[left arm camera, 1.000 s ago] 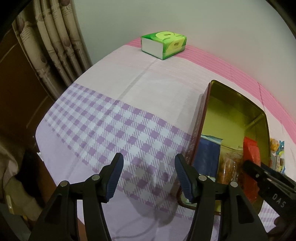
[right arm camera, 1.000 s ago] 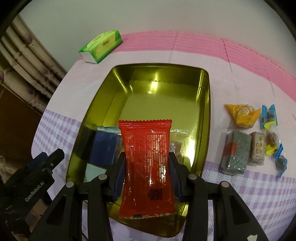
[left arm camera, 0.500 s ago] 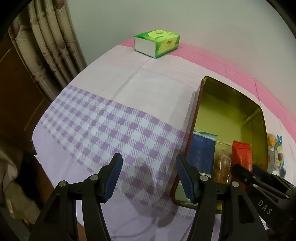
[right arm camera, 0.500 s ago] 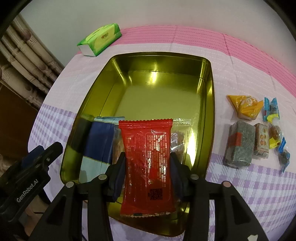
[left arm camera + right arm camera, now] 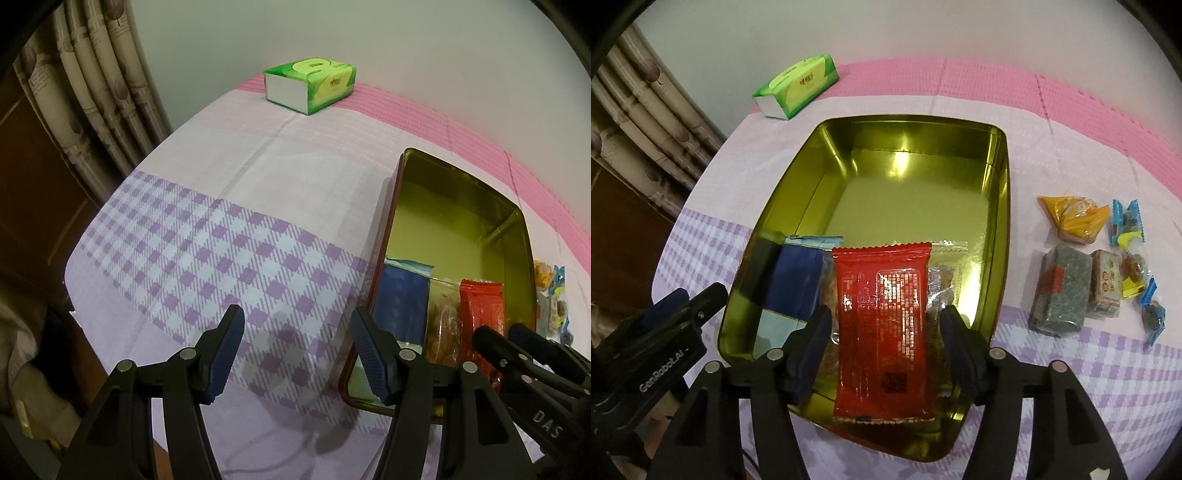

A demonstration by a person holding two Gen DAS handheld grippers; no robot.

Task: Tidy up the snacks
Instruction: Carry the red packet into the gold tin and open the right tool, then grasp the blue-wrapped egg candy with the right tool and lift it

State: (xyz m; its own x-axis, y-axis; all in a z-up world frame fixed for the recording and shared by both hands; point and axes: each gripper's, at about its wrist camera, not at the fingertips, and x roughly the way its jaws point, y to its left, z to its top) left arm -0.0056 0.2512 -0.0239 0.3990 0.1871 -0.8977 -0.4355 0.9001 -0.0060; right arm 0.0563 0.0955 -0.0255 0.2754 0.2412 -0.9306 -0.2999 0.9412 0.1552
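A red snack packet (image 5: 882, 325) lies in the near end of a gold tin (image 5: 1004, 192), on top of a clear biscuit packet (image 5: 945, 273) and beside a blue packet (image 5: 796, 280). My right gripper (image 5: 884, 347) straddles the red packet; its jaws are opening and a small gap shows on each side, so the pads no longer press it. In the left wrist view my left gripper (image 5: 295, 350) hangs open and empty over the purple checked cloth, left of the tin (image 5: 391, 221). The red packet (image 5: 480, 310) shows there too.
Loose snacks lie on the cloth right of the tin: a yellow wrapped one (image 5: 1071, 218), a grey-green block (image 5: 1060, 291), a small box (image 5: 1106, 291), blue-yellow candies (image 5: 1126, 225). A green tissue pack (image 5: 310, 85) sits at the far edge. Curtain (image 5: 103, 99) and the table's drop are at left.
The right gripper's jaws have spread apart and let go of the red packet, which now rests in the tin. The left gripper has stayed open over the cloth.
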